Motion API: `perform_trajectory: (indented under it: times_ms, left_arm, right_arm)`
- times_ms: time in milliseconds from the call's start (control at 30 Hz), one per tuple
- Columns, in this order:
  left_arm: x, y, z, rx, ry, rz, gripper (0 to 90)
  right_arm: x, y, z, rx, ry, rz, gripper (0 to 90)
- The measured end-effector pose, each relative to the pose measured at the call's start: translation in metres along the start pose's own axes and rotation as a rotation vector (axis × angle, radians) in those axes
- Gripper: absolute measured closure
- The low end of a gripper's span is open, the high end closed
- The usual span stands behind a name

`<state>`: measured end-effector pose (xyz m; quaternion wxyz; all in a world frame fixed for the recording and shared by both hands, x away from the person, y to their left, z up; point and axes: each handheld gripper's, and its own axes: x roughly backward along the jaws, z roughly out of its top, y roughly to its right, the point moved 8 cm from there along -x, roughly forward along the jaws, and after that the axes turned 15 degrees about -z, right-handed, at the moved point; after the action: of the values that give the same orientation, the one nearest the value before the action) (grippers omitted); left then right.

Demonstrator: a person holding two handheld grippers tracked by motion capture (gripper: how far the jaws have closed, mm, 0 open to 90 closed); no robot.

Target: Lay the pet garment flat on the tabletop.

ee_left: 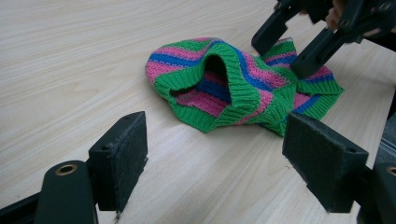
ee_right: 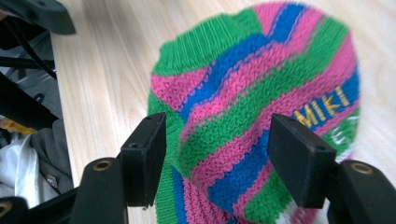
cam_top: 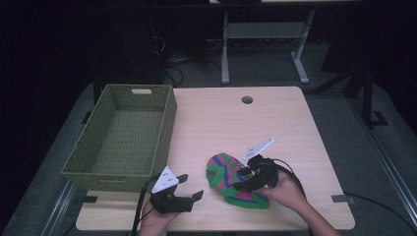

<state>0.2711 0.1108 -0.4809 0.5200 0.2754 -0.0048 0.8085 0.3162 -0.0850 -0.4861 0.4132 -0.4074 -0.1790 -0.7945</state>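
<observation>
Lower middle of the high view: striped knit hat, green, pink and blue, lying crumpled on the pale wood counter, near its front edge. Just right of it, right hand-held gripper, black, with grey three-cornered plate on top, held by a hand coming in from the bottom edge; jaws spread apart, tips down at the hat's right side. Lower left of centre, left hand-held gripper, jaws likewise spread, holding nothing, pointing right toward the hat but apart from it.

Left gripper view: hat in the middle, ribbed green brim gaping toward the camera, pink and blue lining visible inside; other gripper's black jaws at upper right, resting on the hat's far side.

Right gripper view: hat close between the two wide-set pads, yellow letters "MIKI" on a blue stripe at right; contact with pads cannot be told.

Left half of the high view: green woven basket with handle slot, standing on the counter's left edge.
</observation>
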Motion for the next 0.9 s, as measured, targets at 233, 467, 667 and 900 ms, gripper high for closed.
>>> perform_trajectory:
  times_ms: [233,467,667,900]
  left_arm:
    - [0.000,0.001,0.000,-0.001,0.000,0.001,21.8]
    - [0.001,0.000,0.000,-0.004,0.003,0.002,21.8]
    - [0.002,0.000,0.001,-0.002,0.007,0.001,21.8]
    - [0.002,0.001,0.000,-0.005,0.005,-0.001,21.8]
  right_arm:
    - [0.015,-0.016,0.013,0.057,0.069,0.033,43.6]
    - [-0.011,-0.028,0.012,0.150,0.021,0.034,43.3]
    - [-0.038,-0.029,0.004,0.153,-0.042,0.019,47.9]
    - [-0.042,-0.025,0.003,0.130,-0.020,-0.009,61.4]
